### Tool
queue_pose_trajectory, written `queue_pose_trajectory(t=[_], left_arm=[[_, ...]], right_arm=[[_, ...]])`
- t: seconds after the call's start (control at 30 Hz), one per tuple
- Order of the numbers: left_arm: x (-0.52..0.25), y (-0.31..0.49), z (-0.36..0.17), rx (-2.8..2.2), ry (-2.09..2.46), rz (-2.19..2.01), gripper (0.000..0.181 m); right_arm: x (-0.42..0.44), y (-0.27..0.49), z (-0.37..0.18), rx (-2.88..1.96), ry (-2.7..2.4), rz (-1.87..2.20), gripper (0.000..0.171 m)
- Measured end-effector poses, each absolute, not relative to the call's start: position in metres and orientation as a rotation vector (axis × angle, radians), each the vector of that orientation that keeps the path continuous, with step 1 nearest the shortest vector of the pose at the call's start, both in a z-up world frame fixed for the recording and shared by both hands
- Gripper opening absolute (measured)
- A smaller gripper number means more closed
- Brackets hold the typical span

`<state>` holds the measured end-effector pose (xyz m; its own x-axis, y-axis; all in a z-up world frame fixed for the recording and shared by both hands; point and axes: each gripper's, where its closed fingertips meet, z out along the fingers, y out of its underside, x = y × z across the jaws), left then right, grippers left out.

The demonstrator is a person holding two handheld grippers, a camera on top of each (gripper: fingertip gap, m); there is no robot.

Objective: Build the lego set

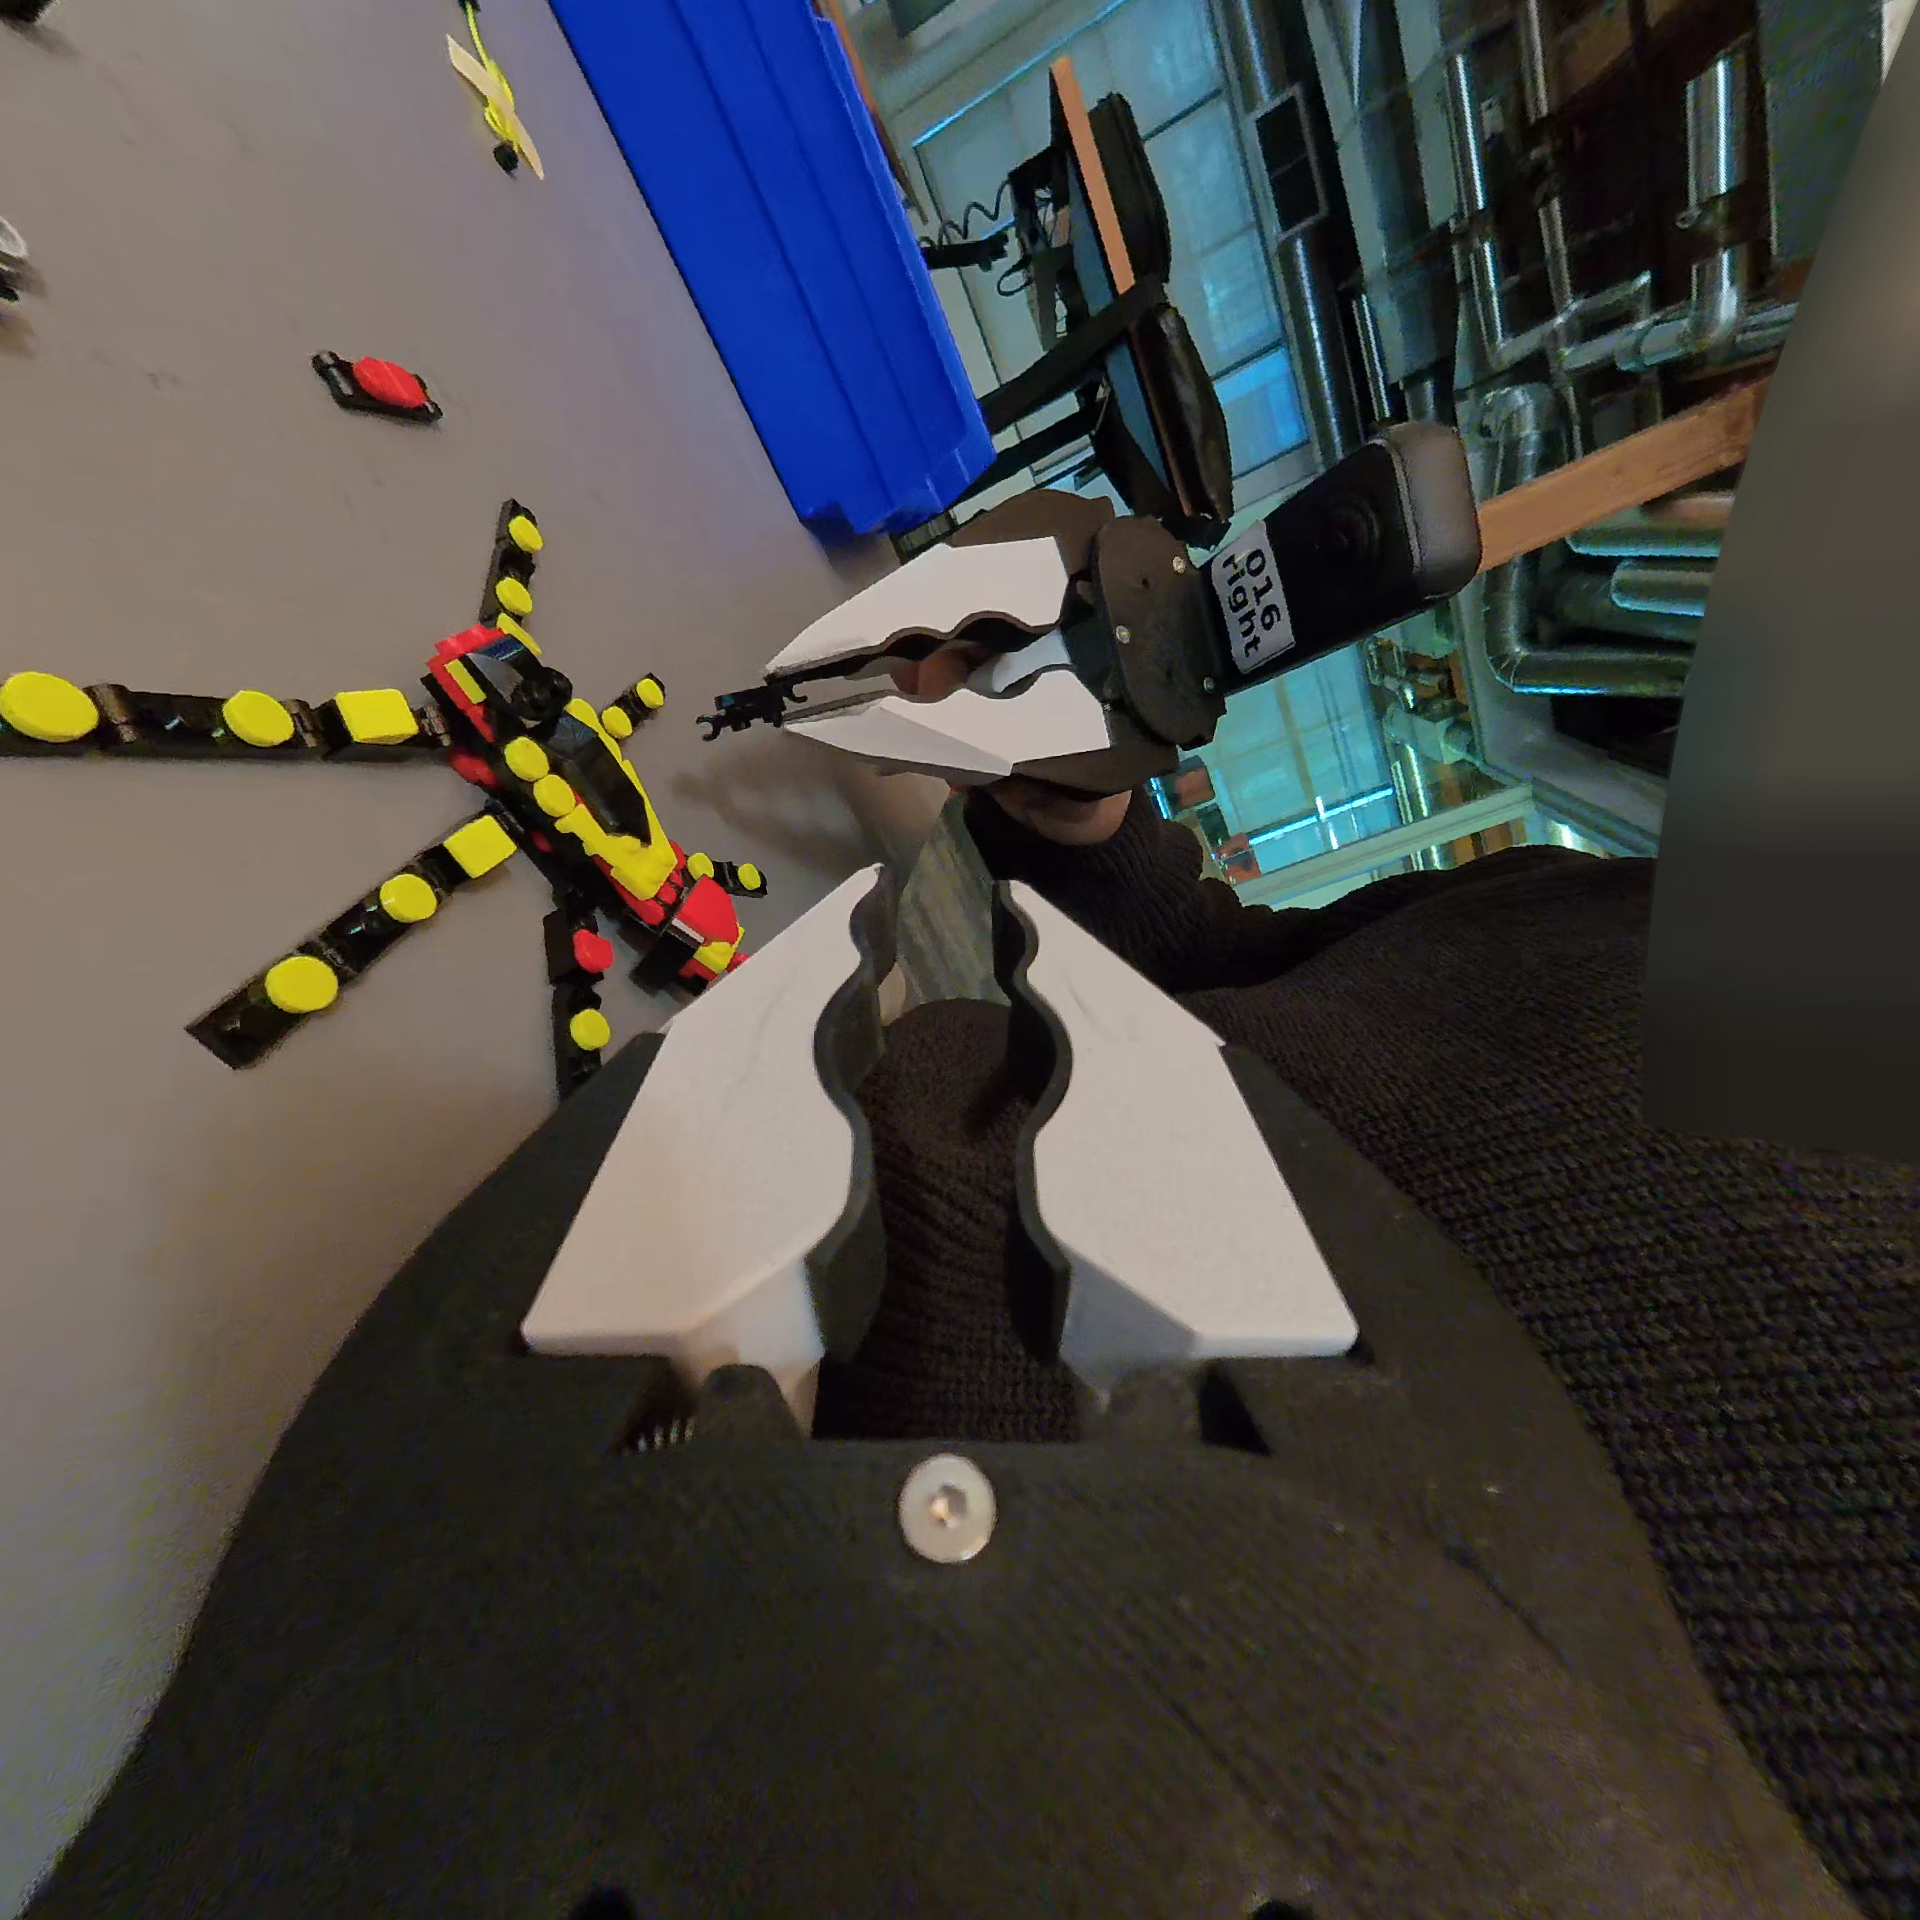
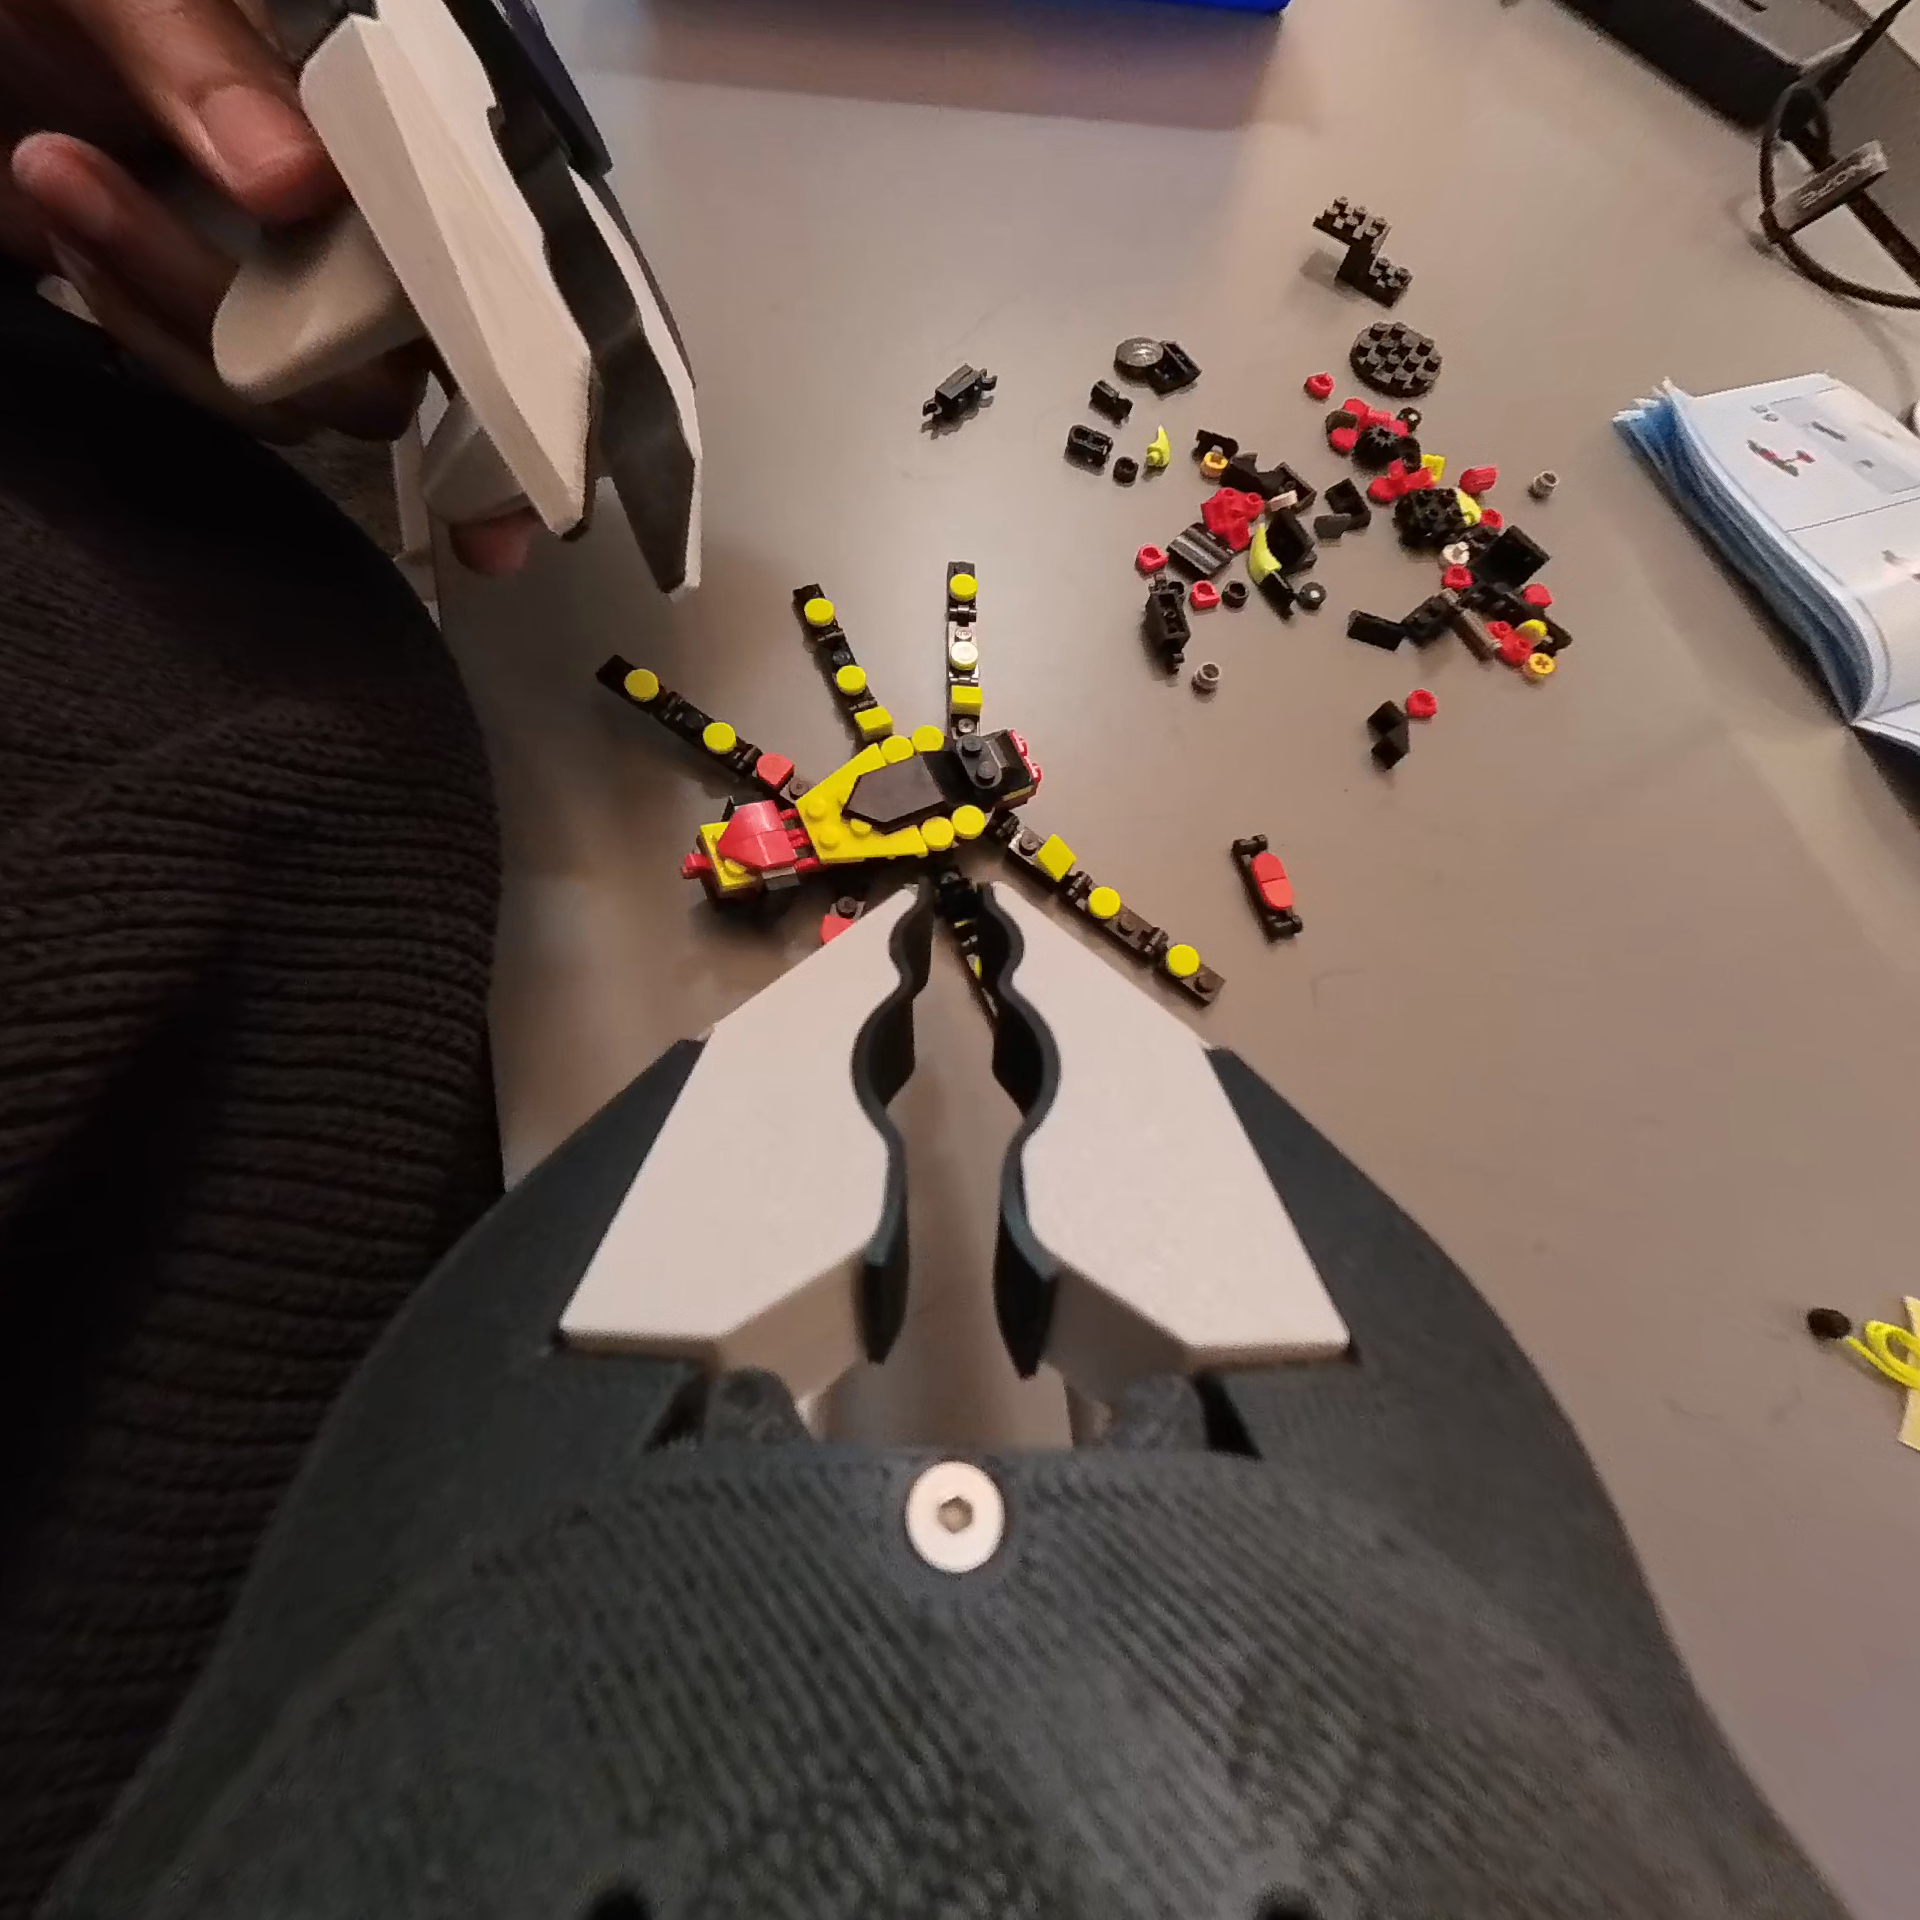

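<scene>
Item: spider model (image 2: 873, 810), flat on table (image 2: 1455, 1039), legs splayed. We pinch a thin black clip piece (image 1: 743, 707) in the right gripper (image 1: 779, 698) beside it; left gripper (image 1: 940, 883) parted, empty (raised). Risk: shallow tip hold, so pressing may twist it loose.

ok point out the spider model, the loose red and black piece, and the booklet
spider model (image 2: 883, 805), right wrist view, black centre plate
red and black piece (image 2: 1270, 881), right wrist view, red top
booklet (image 2: 1808, 488), right wrist view, open page
</scene>
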<state>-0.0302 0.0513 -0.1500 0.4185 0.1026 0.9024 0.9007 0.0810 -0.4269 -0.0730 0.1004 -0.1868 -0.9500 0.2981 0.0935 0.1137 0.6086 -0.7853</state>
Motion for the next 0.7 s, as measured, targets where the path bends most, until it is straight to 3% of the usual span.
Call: queue_pose_trajectory(t=[0.57, 0.7], left_arm=[[-0.031, 0.053, -0.152, -1.366, -1.002, -0.774, 0.016], [-0.044, 0.046, -0.156, -1.397, -1.035, -0.675, 0.022]], right_arm=[[-0.077, 0.103, -0.184, -0.346, -2.595, 1.264, 0.005], [-0.092, 0.109, -0.164, -0.522, -2.500, 1.458, 0.006]])
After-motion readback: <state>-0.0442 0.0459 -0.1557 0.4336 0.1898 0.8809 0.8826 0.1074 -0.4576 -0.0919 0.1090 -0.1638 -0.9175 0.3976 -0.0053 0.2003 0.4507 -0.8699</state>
